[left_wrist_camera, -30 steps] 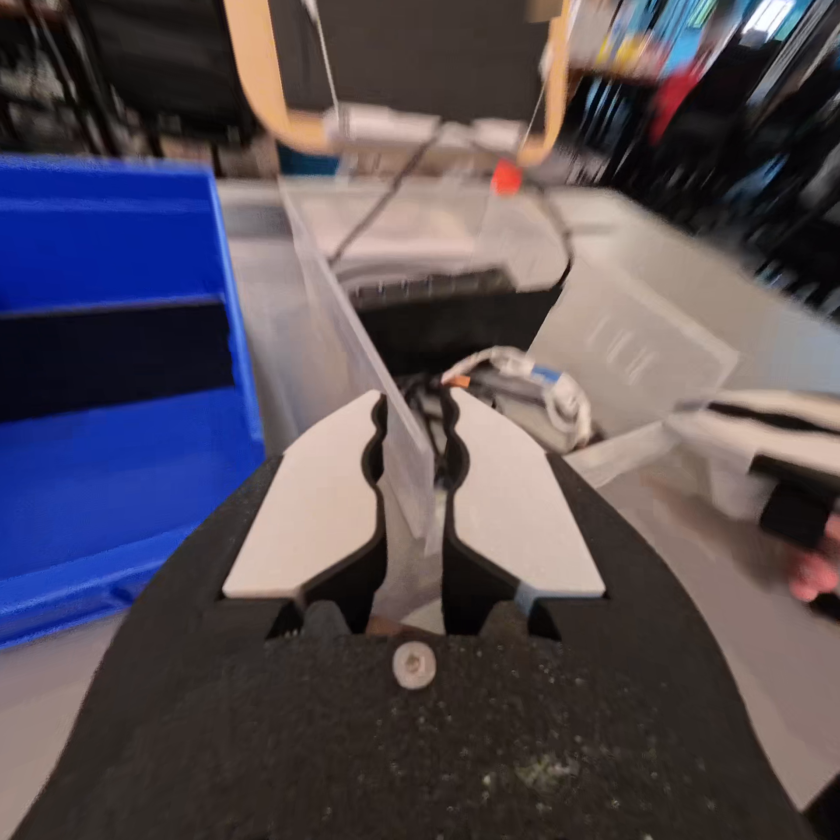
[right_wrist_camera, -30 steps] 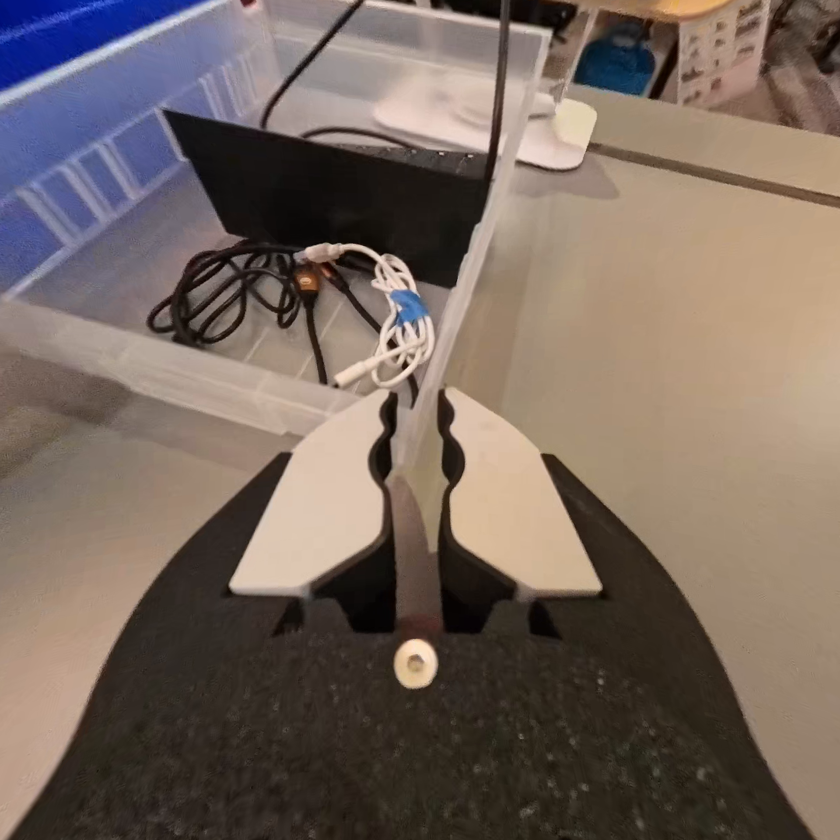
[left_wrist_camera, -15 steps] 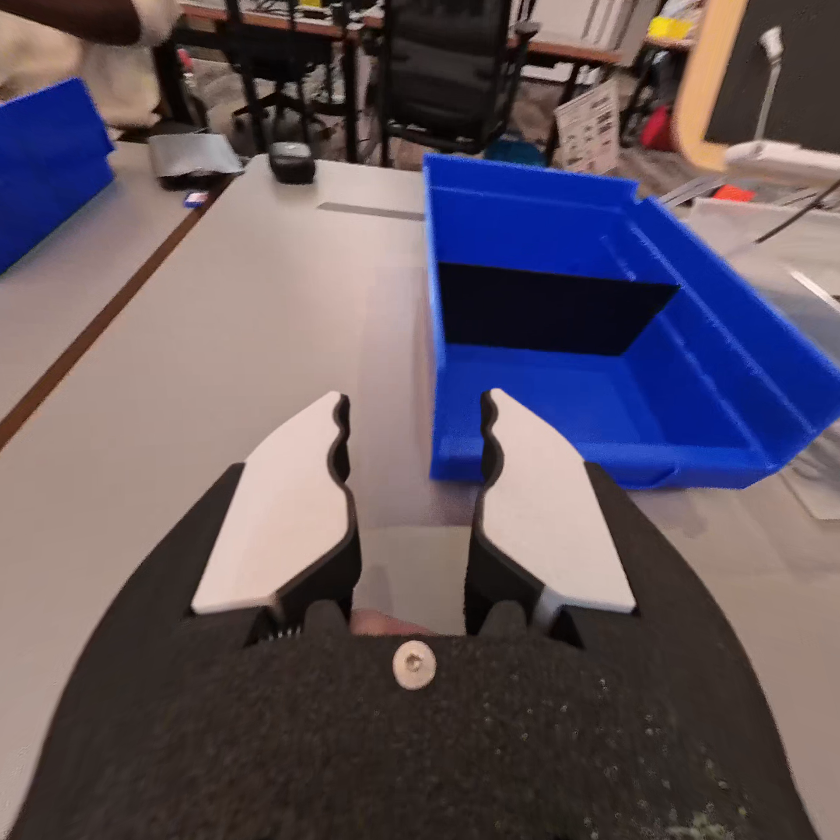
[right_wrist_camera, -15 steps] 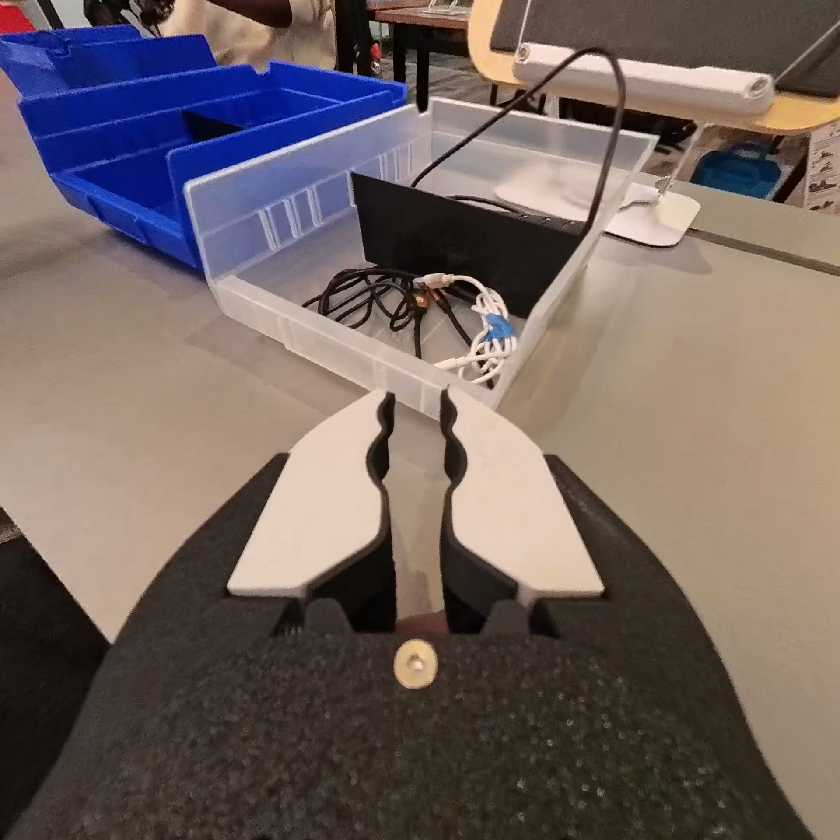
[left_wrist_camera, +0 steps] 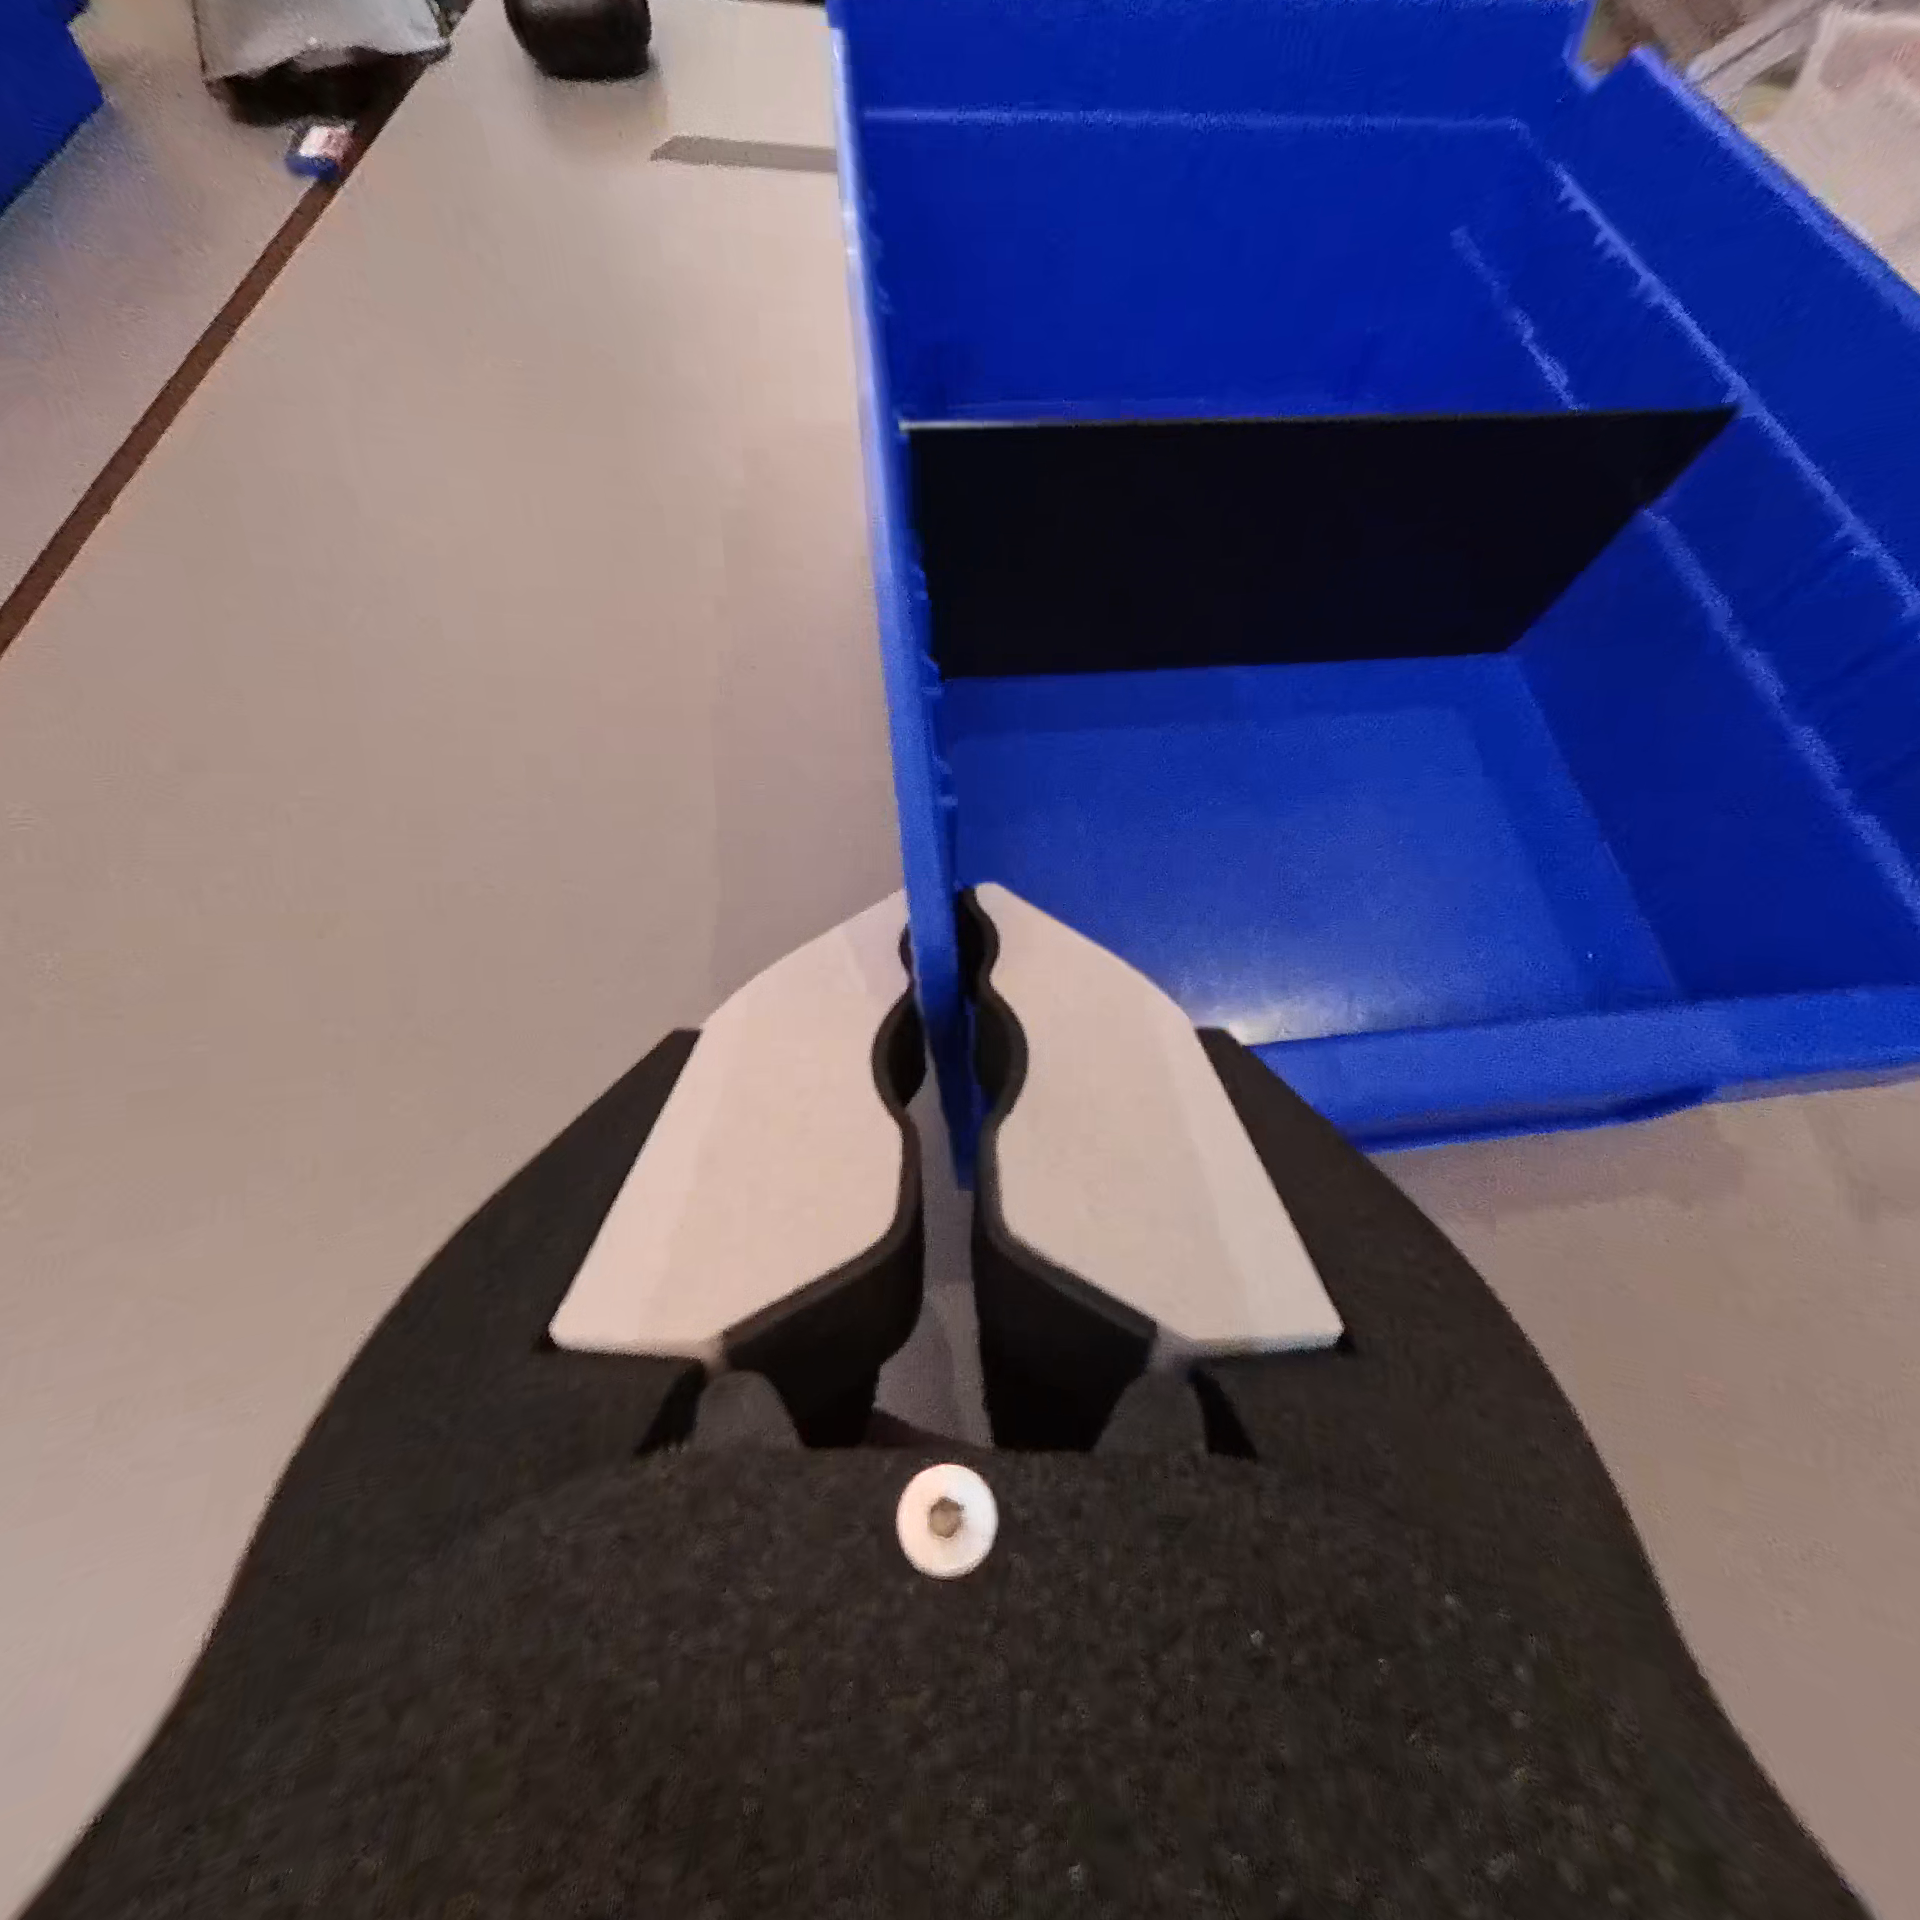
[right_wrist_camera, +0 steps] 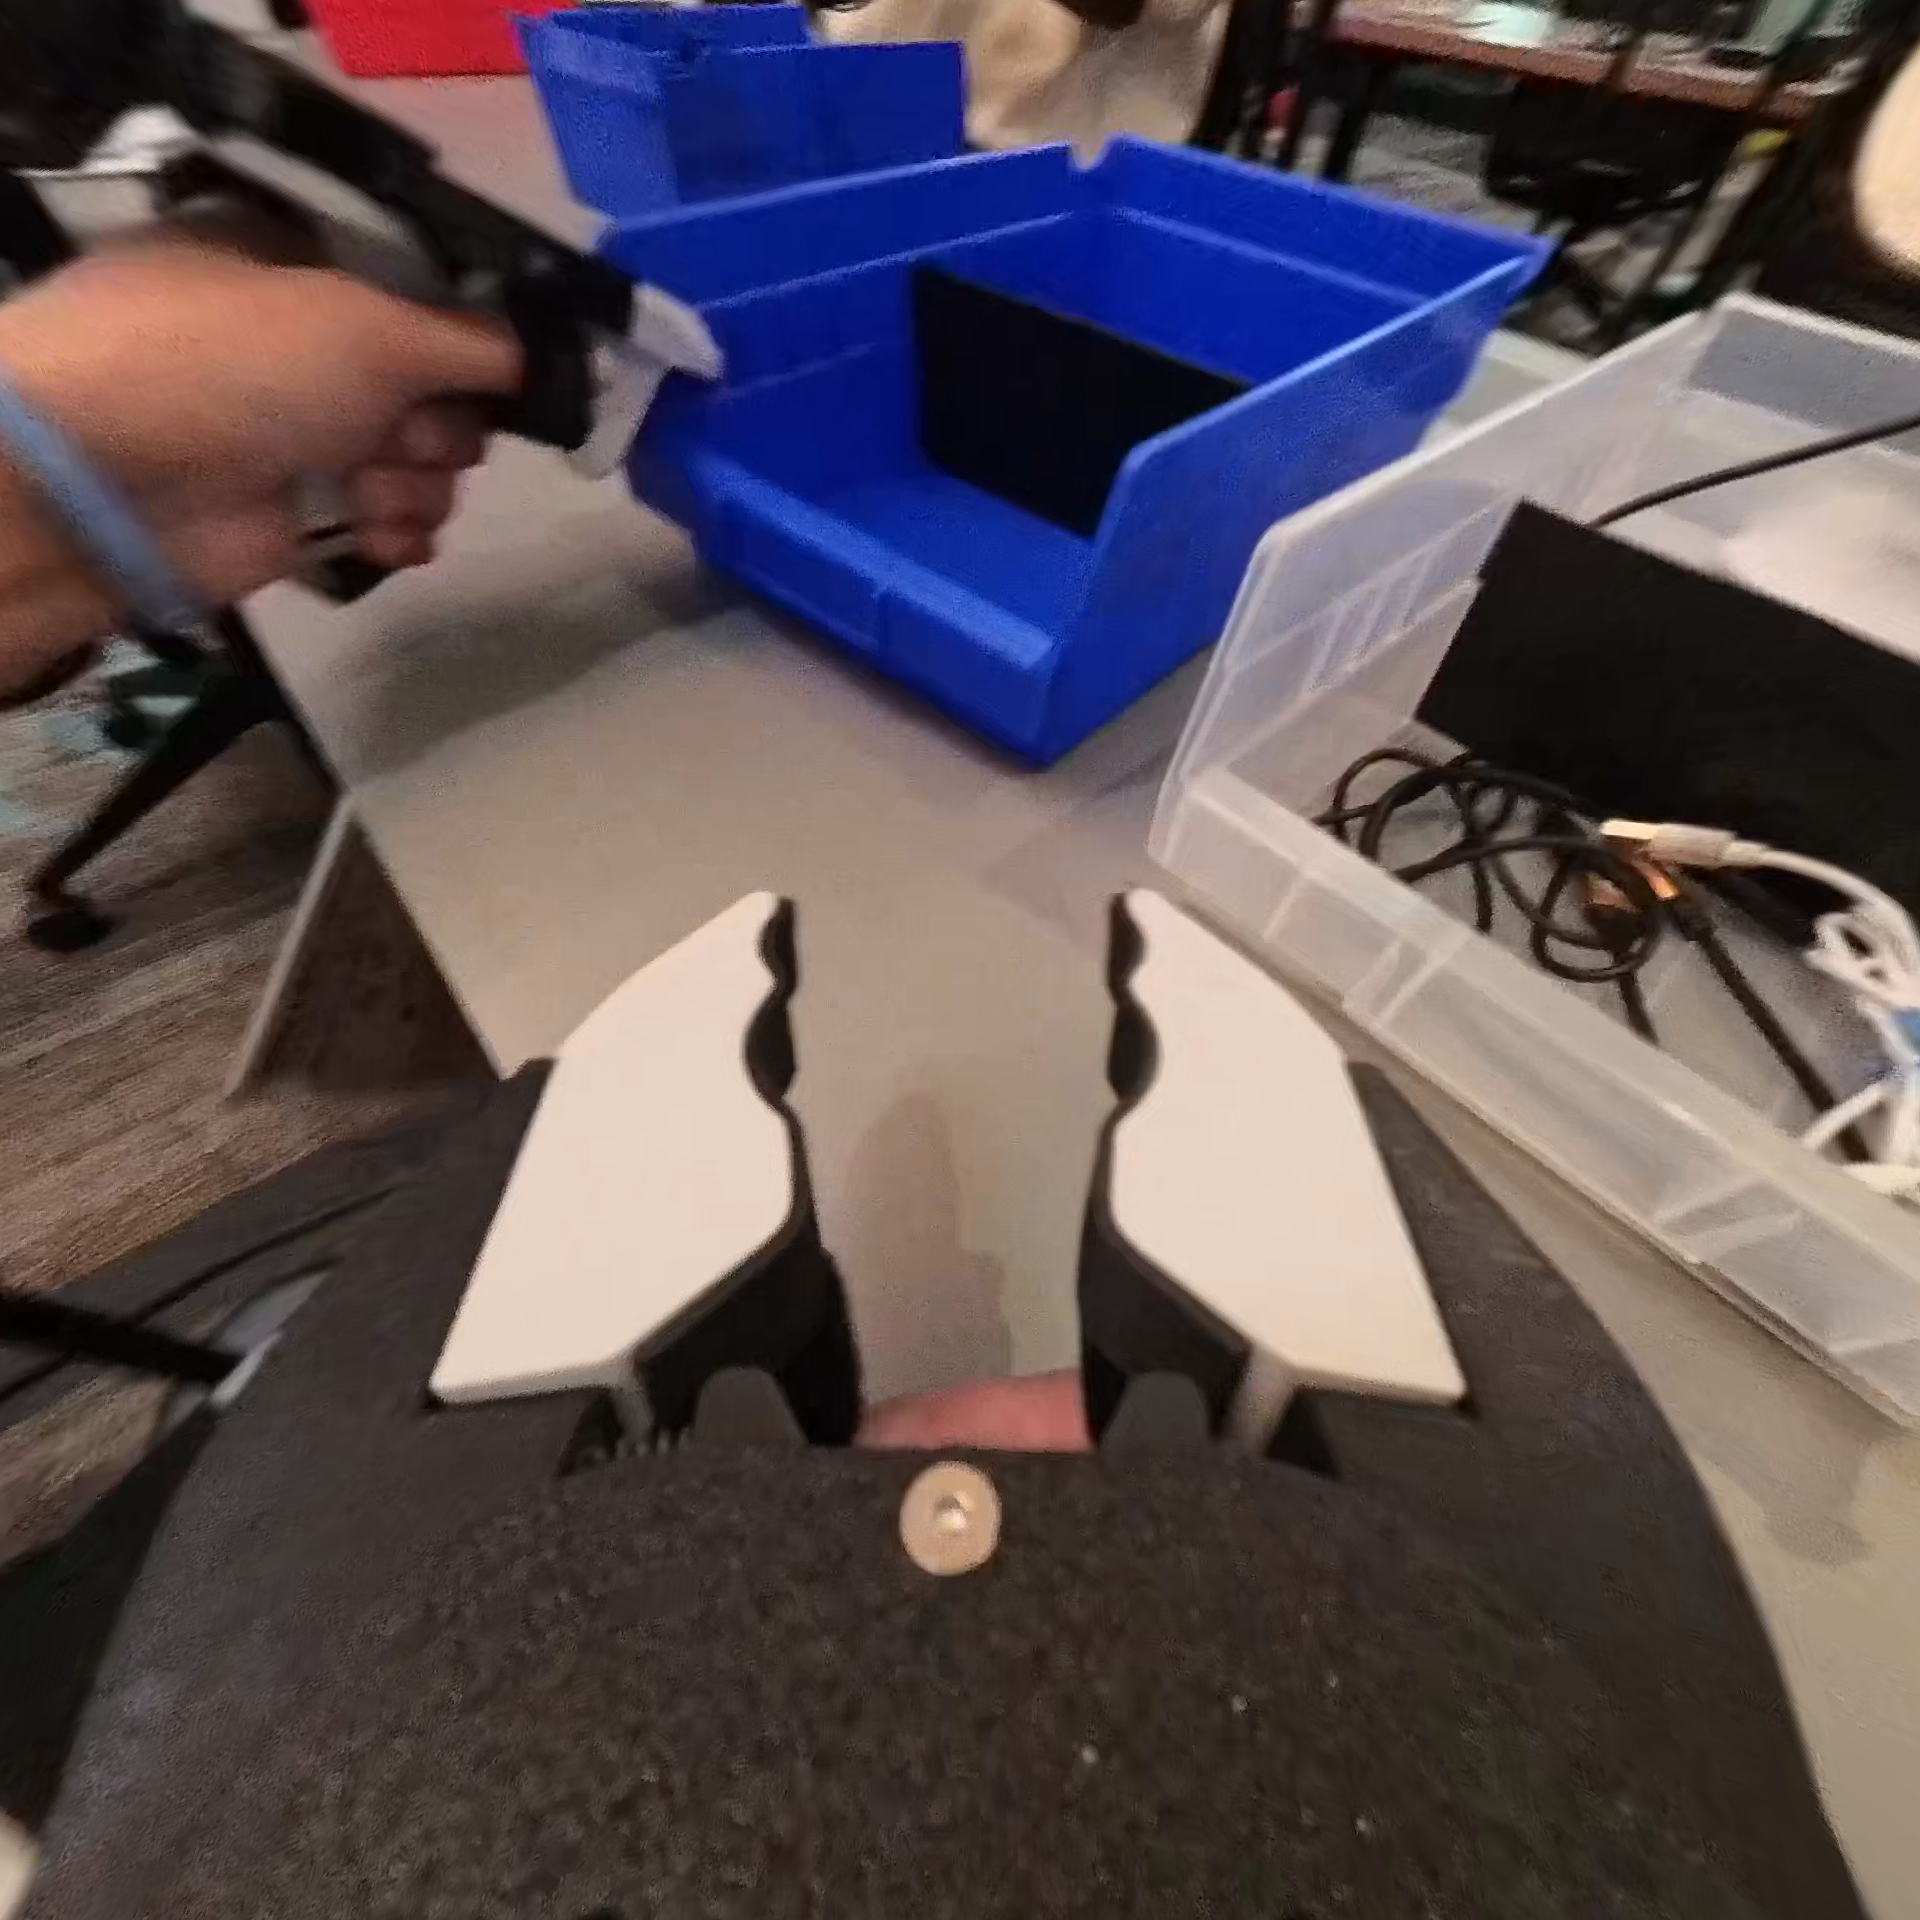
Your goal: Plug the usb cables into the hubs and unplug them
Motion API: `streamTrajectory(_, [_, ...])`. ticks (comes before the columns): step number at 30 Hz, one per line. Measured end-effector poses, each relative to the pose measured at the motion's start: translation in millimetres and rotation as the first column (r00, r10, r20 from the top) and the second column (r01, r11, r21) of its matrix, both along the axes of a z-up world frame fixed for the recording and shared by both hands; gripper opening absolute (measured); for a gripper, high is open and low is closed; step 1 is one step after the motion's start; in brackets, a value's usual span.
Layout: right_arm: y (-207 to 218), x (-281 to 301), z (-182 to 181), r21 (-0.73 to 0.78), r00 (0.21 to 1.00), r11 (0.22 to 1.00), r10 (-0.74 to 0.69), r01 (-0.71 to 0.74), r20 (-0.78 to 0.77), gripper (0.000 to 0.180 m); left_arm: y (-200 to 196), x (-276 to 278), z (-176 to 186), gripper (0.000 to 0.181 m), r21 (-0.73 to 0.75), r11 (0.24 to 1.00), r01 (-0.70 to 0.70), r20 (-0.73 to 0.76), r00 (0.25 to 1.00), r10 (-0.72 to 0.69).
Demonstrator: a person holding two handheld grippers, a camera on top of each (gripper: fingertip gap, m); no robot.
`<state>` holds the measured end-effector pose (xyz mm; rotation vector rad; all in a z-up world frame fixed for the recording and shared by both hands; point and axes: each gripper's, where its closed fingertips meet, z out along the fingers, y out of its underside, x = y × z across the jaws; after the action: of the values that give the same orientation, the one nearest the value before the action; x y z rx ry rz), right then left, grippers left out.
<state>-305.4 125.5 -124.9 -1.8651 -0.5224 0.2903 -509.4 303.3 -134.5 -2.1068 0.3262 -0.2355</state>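
My left gripper (left_wrist_camera: 940, 904) is shut on the left side wall of the blue bin (left_wrist_camera: 1195, 260), close to its front corner. The bin has a black divider (left_wrist_camera: 1247, 540) across its middle and nothing else shows in it. In the right wrist view the left gripper (right_wrist_camera: 665, 353) shows blurred at the blue bin (right_wrist_camera: 935, 613), held by a hand (right_wrist_camera: 229, 416). My right gripper (right_wrist_camera: 951, 914) is open and empty over the table. To its right a clear bin (right_wrist_camera: 1351, 623) holds coiled black cables (right_wrist_camera: 1475, 831) and a white cable (right_wrist_camera: 1870, 956).
A black divider (right_wrist_camera: 1662, 665) stands in the clear bin with a black cord (right_wrist_camera: 1766, 457) running behind it. A second blue bin (right_wrist_camera: 727, 114) sits farther back. The table's front-left corner (right_wrist_camera: 343, 831) is near. Dark objects (left_wrist_camera: 577, 36) lie at the table's far end.
My left gripper left the clear bin's wall, opened, moved to the blue bin and closed on its left wall. My right gripper let go of the clear bin, drew back and opened wide.
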Motion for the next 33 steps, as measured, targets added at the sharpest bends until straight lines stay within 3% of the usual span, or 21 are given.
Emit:
streamTrajectory(2, [22.7,-5.6,8.2,0.047,0.99,0.99,-0.134,0.132,0.04,0.07,-26.5,-1.2,-0.3,0.004,-0.025,1.0,-0.018,0.007,1.0,0.018])
streamTrajectory(6, [51.8,-19.0,9.8,0.027,0.965,0.965,-0.261,0.26,0.022,0.07,-78.7,-2.2,-1.1,0.004,0.006,0.999,-0.04,-0.094,0.995,0.041])
streamTrajectory(8, [59.0,-20.8,-3.4,-0.032,0.957,0.956,-0.289,0.29,0.033,0.06,-98.8,-0.3,-0.8,0.004,0.013,0.999,-0.051,-0.079,0.995,0.052])
streamTrajectory(10, [60.4,-20.3,-16.6,-0.085,0.952,0.948,-0.304,0.307,0.044,0.017,-112.1,-0.9,-0.4,0.005,0.017,0.997,-0.072,-0.064,0.995,0.073])
streamTrajectory(12, [58.0,-17.8,-14.3,-0.088,0.957,0.953,-0.288,0.288,0.023,0.005,-120.0,-5.5,-0.1,0.005,0.031,0.996,-0.089,-0.083,0.992,0.092])
streamTrajectory(17, [42.9,-16.3,5.5,-0.052,0.964,0.963,-0.262,0.264,0.041,0.004,-140.5,-3.1,27.6,0.004,0.117,0.986,-0.122,-0.088,0.987,0.132])
streamTrajectory(21, [32.2,-1.9,60.6,0.113,0.965,0.96,-0.262,0.258,0.025,0.004,-154.4,11.9,83.3,0.004,0.289,0.946,-0.149,-0.051,0.984,0.17])
streamTrajectory(25, [17.1,47.7,131.1,0.273,0.941,0.906,-0.337,0.325,-0.001,0.004,-152.0,64.1,142.8,0.004,0.401,0.912,-0.09,0.016,0.996,0.091])
streamTrajectory(28, [2.3,109.6,162.7,0.313,0.906,0.857,-0.423,0.41,-0.031,0.004,-149.6,129.9,172.6,0.005,0.411,0.912,0.005,0.054,0.998,-0.03])
streamTrajectory(30, [-16.3,159.4,169.7,0.321,0.873,0.817,-0.481,0.48,-0.08,0.004,-154.7,183.6,184.3,0.005,0.405,0.91,0.089,0.057,0.991,-0.122])
streamTrajectory(33, [-49.2,240.6,151.6,0.263,0.785,0.741,-0.602,0.618,-0.148,0.004,-161.0,273.8,178.0,0.004,0.41,0.878,0.246,-0.049,0.968,-0.248])
